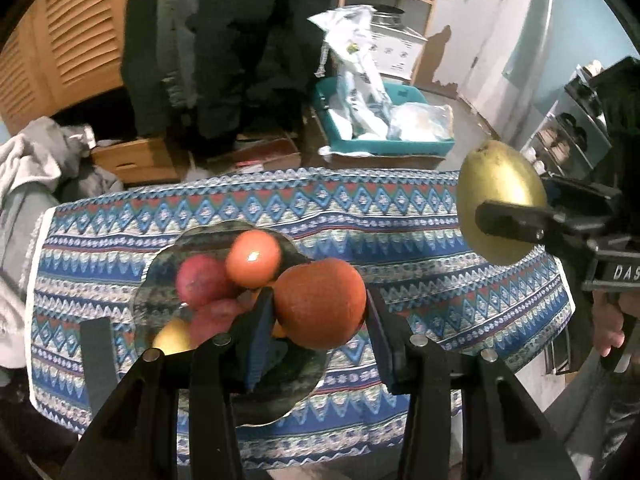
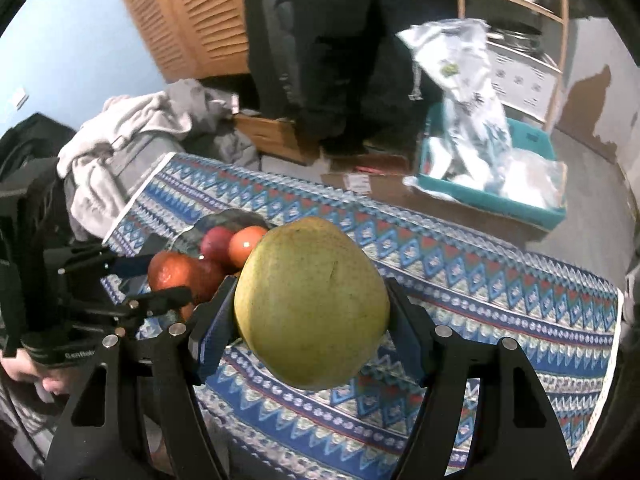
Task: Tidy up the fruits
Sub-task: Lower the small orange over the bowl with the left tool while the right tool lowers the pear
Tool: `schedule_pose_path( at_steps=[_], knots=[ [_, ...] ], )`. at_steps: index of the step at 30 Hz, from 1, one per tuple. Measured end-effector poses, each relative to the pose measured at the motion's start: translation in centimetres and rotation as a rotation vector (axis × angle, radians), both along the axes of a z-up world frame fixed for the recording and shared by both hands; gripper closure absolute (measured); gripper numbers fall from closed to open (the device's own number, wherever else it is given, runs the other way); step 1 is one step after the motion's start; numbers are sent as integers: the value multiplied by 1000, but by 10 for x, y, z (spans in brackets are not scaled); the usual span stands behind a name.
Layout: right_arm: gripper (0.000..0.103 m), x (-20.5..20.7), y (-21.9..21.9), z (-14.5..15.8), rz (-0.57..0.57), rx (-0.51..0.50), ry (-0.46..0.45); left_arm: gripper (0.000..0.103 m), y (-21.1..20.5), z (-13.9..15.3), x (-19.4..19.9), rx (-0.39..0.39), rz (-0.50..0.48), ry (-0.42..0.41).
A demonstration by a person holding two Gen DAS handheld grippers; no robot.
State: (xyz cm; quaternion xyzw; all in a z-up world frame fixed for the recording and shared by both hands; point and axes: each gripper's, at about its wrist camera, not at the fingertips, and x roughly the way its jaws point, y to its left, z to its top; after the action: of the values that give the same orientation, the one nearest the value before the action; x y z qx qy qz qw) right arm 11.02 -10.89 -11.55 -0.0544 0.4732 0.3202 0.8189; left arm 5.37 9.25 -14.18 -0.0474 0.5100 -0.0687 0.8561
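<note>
My left gripper [image 1: 320, 312] is shut on an orange [image 1: 320, 304] and holds it over the near right edge of a glass bowl [image 1: 160, 280]. The bowl holds a red apple [image 1: 202, 282], a tomato-like orange-red fruit [image 1: 254, 258], another reddish fruit and a yellow fruit [image 1: 174, 336]. My right gripper [image 2: 310, 316] is shut on a large yellow-green pear [image 2: 312, 304], held above the patterned tablecloth [image 2: 480, 288], to the right of the bowl [image 2: 224, 220]. The pear [image 1: 500, 200] and right gripper show in the left wrist view, and the orange [image 2: 172, 274] in the right wrist view.
The table under the blue patterned cloth [image 1: 400, 240] ends near a teal bin [image 1: 384, 136] with plastic bags on the floor. A pile of grey clothes [image 1: 36, 168] lies to the left. Cardboard boxes [image 1: 132, 160], hanging dark coats and a wooden shelf stand behind.
</note>
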Motion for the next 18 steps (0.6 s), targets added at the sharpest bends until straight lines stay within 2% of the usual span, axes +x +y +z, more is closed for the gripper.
schedule_pose_path(
  at_steps=[9, 18],
  knots=[
    [32, -9, 51, -16, 89, -6, 40, 57, 46, -9, -4, 2, 61, 17],
    [32, -15, 91, -41, 164, -27, 89, 57, 86, -39, -12, -7, 138, 66]
  ],
)
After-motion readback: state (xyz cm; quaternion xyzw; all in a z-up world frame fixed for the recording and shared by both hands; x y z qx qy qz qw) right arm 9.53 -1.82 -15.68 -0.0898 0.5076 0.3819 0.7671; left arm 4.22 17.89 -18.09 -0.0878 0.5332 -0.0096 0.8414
